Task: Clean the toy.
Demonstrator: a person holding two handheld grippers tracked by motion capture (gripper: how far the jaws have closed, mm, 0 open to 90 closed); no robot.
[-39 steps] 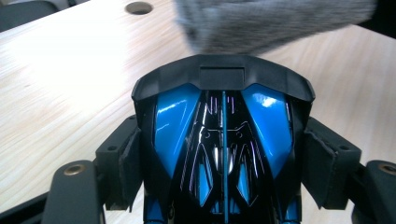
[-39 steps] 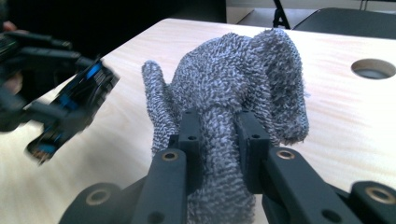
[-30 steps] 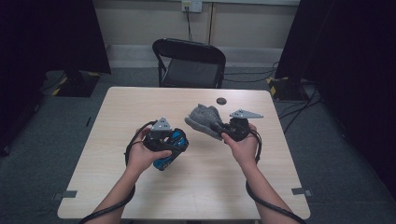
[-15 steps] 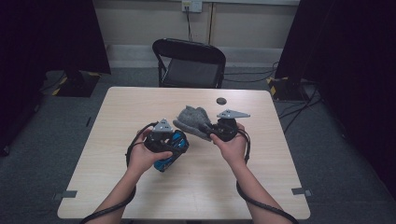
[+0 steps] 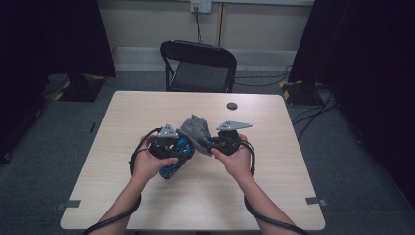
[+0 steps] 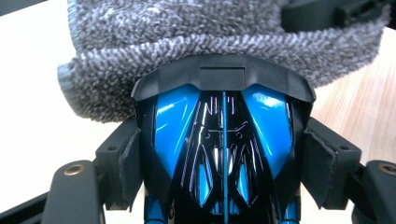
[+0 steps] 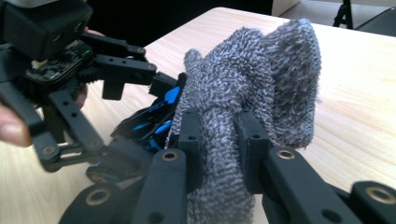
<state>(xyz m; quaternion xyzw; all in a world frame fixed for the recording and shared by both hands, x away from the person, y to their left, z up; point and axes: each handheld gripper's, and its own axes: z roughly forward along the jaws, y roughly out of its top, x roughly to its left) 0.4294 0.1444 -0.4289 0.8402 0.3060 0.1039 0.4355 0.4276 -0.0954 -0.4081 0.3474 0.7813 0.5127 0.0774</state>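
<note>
Your left gripper (image 5: 182, 148) has its jaws clamped on the sides of the blue toy car (image 6: 223, 154), which you hold just above the table (image 5: 274, 196) near its middle. In the left gripper view the pads press on both flanks of the car, and its black end butts against the grey cloth (image 6: 187, 42). Your right gripper (image 7: 218, 140) pinches a bunched fold of that cloth; its jaws stand nearly together with the terry squeezed between them, and the loose rest of the cloth stands up beyond the pads.

From above, the two grippers meet over the table, the cloth (image 5: 196, 131) lying against the car's (image 5: 172, 164) far end and touching it.

By the look of it, you are at the wiping step: the cloth has reached the car, and the rubbing itself is what lies ahead. The next move calls for a steady left hand, so the car does not twist in the pads, and for the right hand to draw the cloth along the bodywork. Keep the pinch firm, since the fold could slip out under drag. Mind the two sets of jaws: they sit close enough to knock.
</note>
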